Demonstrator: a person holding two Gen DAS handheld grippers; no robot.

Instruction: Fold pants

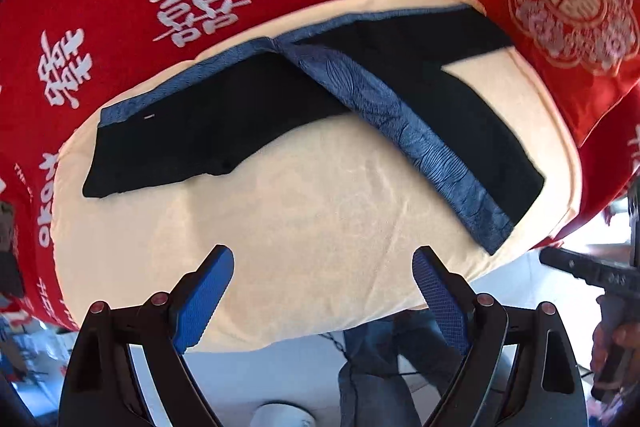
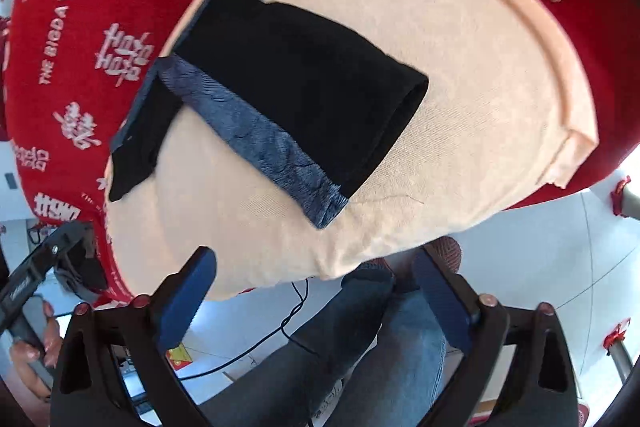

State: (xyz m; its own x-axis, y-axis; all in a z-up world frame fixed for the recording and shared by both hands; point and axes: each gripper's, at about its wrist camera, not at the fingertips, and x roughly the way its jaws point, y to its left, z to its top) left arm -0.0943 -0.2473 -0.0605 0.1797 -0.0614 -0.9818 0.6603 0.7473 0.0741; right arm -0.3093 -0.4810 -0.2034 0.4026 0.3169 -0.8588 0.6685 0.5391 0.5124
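Observation:
Black pants (image 1: pixel 208 131) with blue patterned side stripes (image 1: pixel 416 143) lie spread flat on a cream cloth (image 1: pixel 312 227), the two legs splayed apart in a V. My left gripper (image 1: pixel 324 279) is open and empty, above the near part of the cream cloth, short of the pants. In the right wrist view the pants (image 2: pixel 304 83) lie with one leg's hem toward me. My right gripper (image 2: pixel 316 279) is open and empty at the cloth's near edge (image 2: pixel 280 263), below the blue stripe end (image 2: pixel 324 203).
The cream cloth lies on a red bedspread with white characters (image 1: pixel 192 7). A red embroidered pillow (image 1: pixel 568 7) sits at the far right. The person's jeans and shoes (image 2: pixel 360 347) and a black cable (image 2: pixel 296 311) show below on the white floor.

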